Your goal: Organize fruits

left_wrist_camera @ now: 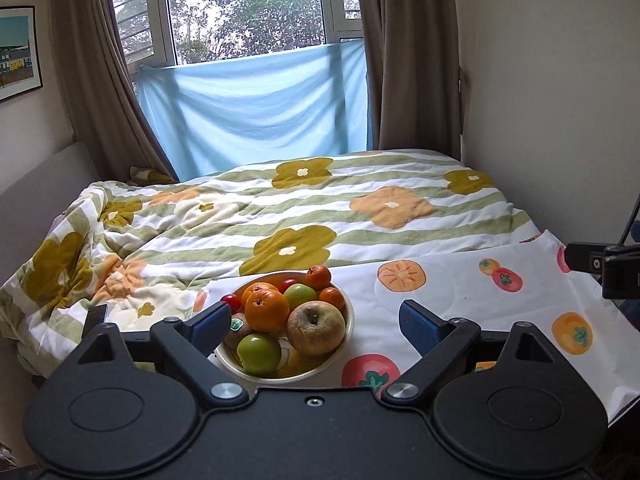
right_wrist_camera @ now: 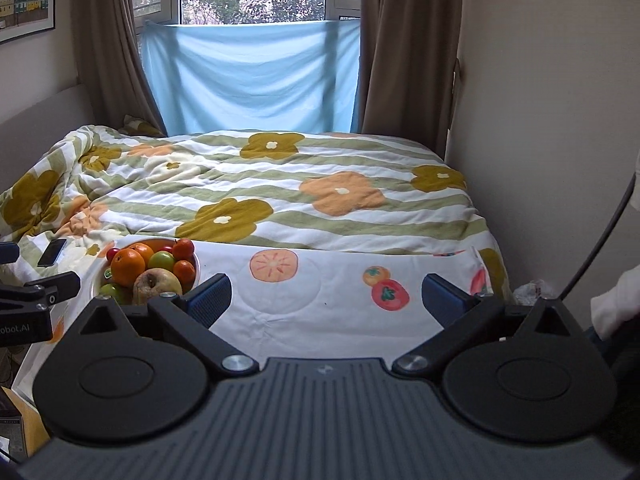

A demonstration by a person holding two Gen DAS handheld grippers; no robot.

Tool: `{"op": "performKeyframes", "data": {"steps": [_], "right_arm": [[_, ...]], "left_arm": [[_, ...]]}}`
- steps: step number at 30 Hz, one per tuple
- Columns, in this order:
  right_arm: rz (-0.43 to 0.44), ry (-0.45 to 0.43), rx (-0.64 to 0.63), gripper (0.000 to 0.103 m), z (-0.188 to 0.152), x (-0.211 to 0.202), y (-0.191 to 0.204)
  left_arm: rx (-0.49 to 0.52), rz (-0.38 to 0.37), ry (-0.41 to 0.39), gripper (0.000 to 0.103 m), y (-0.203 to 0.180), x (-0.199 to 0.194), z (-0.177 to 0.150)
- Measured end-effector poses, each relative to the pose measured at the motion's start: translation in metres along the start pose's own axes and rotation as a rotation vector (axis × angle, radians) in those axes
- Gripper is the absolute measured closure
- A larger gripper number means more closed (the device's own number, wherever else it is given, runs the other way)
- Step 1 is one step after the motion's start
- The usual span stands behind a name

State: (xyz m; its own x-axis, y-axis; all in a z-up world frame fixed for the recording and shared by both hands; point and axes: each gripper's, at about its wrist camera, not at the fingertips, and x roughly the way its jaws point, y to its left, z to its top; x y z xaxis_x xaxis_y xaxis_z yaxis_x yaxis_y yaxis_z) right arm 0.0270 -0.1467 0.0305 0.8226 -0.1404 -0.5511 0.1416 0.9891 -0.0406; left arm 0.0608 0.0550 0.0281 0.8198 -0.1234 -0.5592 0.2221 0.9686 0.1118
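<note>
A cream bowl (left_wrist_camera: pixel 349 322) stands on a white fruit-print cloth (left_wrist_camera: pixel 460 296) at the near end of the bed. It holds a big orange (left_wrist_camera: pixel 266 310), a wrinkled yellow apple (left_wrist_camera: pixel 316 330), a green apple (left_wrist_camera: pixel 258 354), small tangerines (left_wrist_camera: pixel 319 276), red cherry tomatoes (left_wrist_camera: pixel 231 302) and a kiwi (left_wrist_camera: pixel 236 330). My left gripper (left_wrist_camera: pixel 316 318) hovers above and in front of the bowl, open, holding nothing. My right gripper (right_wrist_camera: pixel 328 296) is open over bare cloth, to the right of the bowl (right_wrist_camera: pixel 197 270), and is also empty.
A flowered quilt (left_wrist_camera: pixel 280 216) covers the bed beyond the cloth. A dark phone (right_wrist_camera: pixel 52 253) lies on the quilt left of the bowl. A wall runs along the right side. A white sleeve (right_wrist_camera: pixel 614 304) and a cable show at the right edge.
</note>
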Motion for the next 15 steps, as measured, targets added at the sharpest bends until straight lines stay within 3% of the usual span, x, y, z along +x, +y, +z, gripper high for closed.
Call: {"op": "performKeyframes", "data": {"steps": [4,15], "right_arm": [[-0.023,0.01,-0.002,0.0,-0.014,-0.021,-0.009],[-0.031,0.012,0.01,0.0,-0.032,-0.048,-0.024]], "left_arm": [[-0.005,0.0,-0.017,0.002,-0.017,-0.022,-0.003],[-0.017,0.025,-0.021,0.001,-0.03,-0.051,-0.017]]}}
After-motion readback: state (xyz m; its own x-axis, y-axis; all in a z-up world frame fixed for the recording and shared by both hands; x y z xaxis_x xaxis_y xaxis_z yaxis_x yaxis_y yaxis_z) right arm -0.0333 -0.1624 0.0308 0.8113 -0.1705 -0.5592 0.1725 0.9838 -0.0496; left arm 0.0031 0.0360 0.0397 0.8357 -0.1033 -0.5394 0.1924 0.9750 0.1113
